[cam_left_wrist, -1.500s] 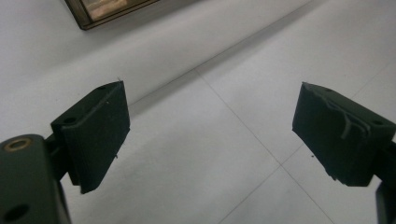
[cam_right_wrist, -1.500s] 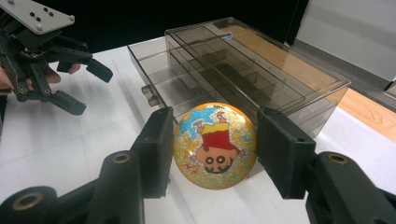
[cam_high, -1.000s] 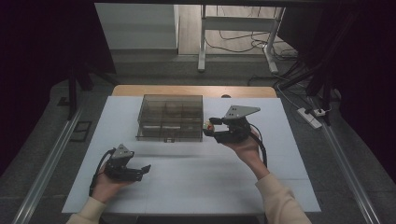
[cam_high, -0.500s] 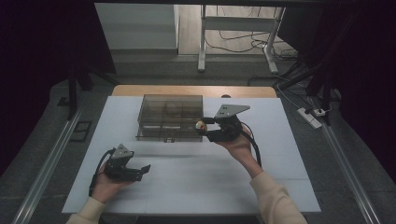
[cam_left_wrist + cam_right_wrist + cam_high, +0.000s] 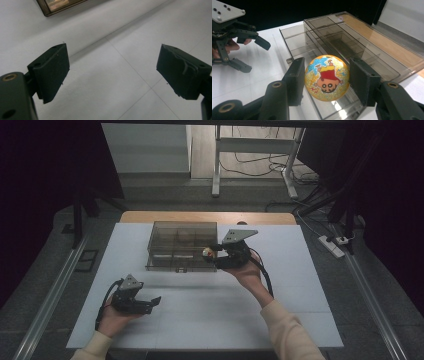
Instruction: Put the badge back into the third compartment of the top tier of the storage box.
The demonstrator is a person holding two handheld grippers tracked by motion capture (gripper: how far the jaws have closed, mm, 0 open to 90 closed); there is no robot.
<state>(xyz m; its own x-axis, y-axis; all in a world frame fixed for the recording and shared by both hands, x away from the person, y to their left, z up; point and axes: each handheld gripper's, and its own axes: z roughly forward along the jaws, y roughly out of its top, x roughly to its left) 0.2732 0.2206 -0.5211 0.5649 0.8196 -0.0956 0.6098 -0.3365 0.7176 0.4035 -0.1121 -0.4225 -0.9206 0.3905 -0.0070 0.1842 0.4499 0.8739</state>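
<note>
My right gripper (image 5: 325,80) jaws clamped on glittery orange cartoon ball (image 5: 327,78), over smoky clear plastic compartment box (image 5: 181,245); drop-in remains. Left gripper (image 5: 112,72) jaws open, idle on white surface (image 5: 210,315)

Left tool (image 5: 150,303) — held low in the left hand (image 5: 114,319), jaws spread wide, nothing between them. Right tool (image 5: 212,255) — raised on an outstretched forearm, right hand (image 5: 246,270) gripping from beneath, jaws clamped on a ball (image 5: 327,77).
</note>
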